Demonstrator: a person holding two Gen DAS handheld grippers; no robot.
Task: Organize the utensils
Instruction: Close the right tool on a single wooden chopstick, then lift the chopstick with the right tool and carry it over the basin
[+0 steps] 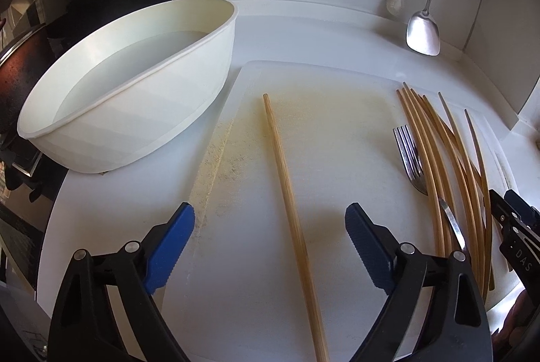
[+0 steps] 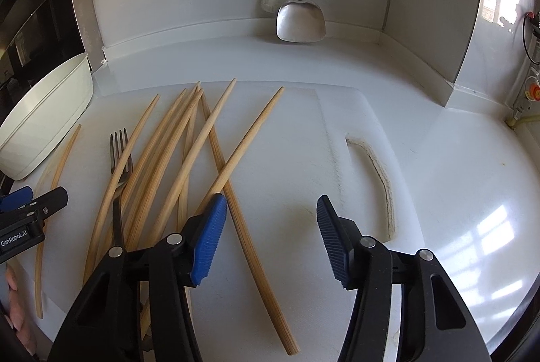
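One bamboo chopstick (image 1: 293, 220) lies alone on the white cutting board (image 1: 337, 112), running lengthwise between the fingers of my left gripper (image 1: 270, 212), which is open and not touching it. To its right lie a pile of several chopsticks (image 1: 438, 166) and a metal fork (image 1: 410, 156). In the right wrist view the same pile (image 2: 175, 159) and fork (image 2: 119, 156) fan out at left. My right gripper (image 2: 272, 200) is open over the board (image 2: 297, 142). One long chopstick (image 2: 256, 271) crosses under the gap near its left finger, with no pad pressing on it.
A white oval tub (image 1: 135, 112) stands left of the board, also seen as the tub (image 2: 44, 126). A metal spatula (image 2: 300, 21) hangs against the back wall. The board's handle slot (image 2: 381, 179) is at right. The counter ends at a corner wall on the right.
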